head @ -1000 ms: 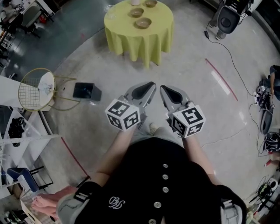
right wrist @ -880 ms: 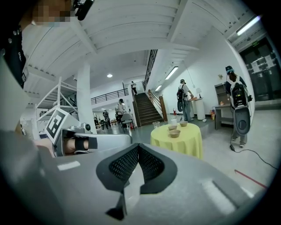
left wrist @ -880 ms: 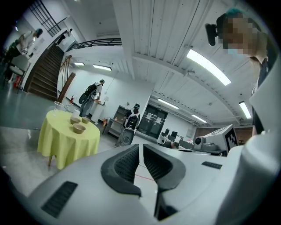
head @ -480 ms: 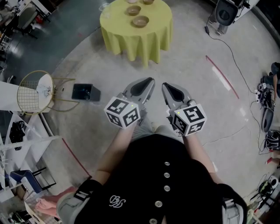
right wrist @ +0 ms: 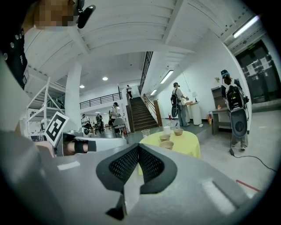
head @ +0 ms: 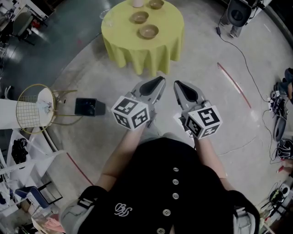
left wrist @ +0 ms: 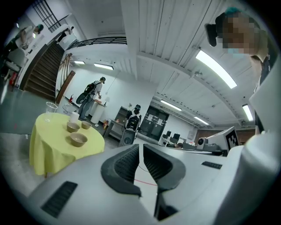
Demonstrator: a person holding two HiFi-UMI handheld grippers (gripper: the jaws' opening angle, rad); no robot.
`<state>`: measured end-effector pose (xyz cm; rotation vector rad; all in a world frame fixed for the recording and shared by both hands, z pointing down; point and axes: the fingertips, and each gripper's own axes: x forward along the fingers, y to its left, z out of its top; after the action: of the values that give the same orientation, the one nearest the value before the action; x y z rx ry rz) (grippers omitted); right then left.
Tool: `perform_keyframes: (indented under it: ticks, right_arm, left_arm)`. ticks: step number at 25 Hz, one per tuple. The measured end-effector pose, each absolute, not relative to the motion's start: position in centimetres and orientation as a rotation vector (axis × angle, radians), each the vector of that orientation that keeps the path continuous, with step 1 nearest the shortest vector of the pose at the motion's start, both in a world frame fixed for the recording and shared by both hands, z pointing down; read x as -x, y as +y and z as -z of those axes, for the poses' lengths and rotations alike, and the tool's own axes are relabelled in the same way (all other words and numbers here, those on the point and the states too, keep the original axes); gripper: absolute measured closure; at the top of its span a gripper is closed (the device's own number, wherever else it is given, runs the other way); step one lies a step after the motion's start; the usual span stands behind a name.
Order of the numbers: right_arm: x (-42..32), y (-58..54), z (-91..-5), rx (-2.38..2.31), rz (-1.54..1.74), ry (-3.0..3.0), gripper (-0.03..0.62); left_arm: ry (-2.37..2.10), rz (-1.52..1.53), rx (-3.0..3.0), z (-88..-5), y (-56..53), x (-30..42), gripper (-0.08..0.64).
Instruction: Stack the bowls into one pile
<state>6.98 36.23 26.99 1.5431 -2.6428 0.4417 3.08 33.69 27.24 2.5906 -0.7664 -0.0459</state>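
Our left gripper [head: 159, 82] carries nothing. Its jaws are drawn together with only a slit between the pads, and it points level across the floor. Ahead of it and off to its left, well apart, stands the table [head: 137, 52] in its yellow cloth.

On the table sit the three bowls [left wrist: 78, 139], each on its own: the near bowl [head: 149, 31], the mid bowl [head: 139, 17] beyond it, and the far bowl [head: 156, 4] by the back edge. All three stand upright with their mouths facing up. Being round, they have no long axis, so we judge a rim could be taken from any side. A glass [head: 106, 17] stands at the table's left edge, clear of the bowls.

Our right gripper [head: 177, 85] sits just beside the left one. Its jaws are closed pad on pad and empty, and it tips slightly down, with the table straight ahead and far off.

We judge the step in hand to be the approach, as no bowl is stacked yet. The next move calls for reaching the table, opening a gripper, and pinching one rim to lift that bowl into another.
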Motion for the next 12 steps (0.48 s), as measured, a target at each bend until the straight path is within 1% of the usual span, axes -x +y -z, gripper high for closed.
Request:
perform_keyframes:
  ticks: [12]
  right_arm:
    - [-6.0, 23.4, -25.8, -1.629, -0.436, -2.649, 0.591]
  left_arm:
    - [-0.702, 0.004, -2.602, -27.2, 21.1, -1.3, 0.522]
